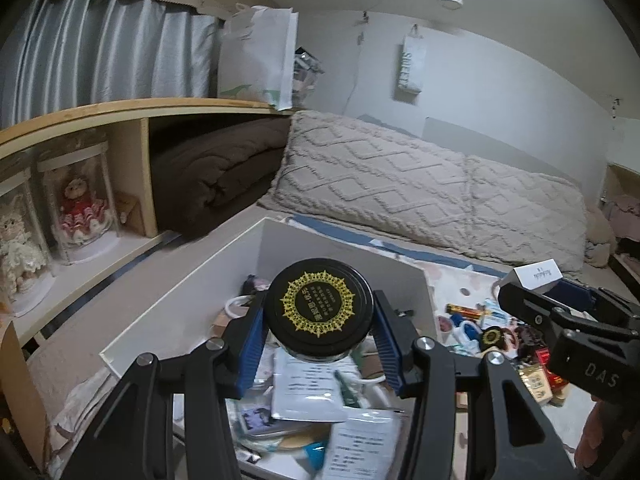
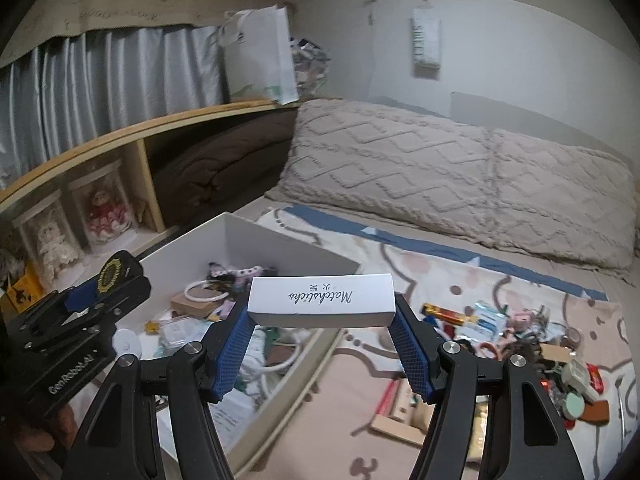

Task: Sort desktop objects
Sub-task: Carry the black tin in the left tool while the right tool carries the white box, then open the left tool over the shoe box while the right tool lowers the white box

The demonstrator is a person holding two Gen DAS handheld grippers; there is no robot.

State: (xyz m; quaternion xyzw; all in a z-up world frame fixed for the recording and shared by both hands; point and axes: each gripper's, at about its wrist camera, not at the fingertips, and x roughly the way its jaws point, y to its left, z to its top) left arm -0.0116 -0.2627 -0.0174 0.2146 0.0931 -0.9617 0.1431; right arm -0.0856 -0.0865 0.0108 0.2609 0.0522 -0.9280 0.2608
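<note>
Two loads hang over or beside one white bin, and the coming move turns on how each lies against that open box. Largest first: the bin sits on the patterned blanket, its mouth up, already holding papers, a white ring and small oddments; in the right wrist view it spreads from about 9 to 11 o'clock of the right gripper, while the unsorted clutter lies on the blanket toward 3 o'clock. Next, the white box, printed in script, is clamped by its two ends between the blue pads, its long axis running straight across from finger to finger, 9 to 3 o'clock; it hangs roughly over the bin's near right wall, so by my reading a short shift toward 10 o'clock would put it over the mouth. Smaller, the black jar with the gold-crested lid is pinched at its sides by the left gripper, jaws drawn in tight on it, lid toward the camera; it hangs directly over the bin's contents, so the left hand looks the nearer to a release.
</note>
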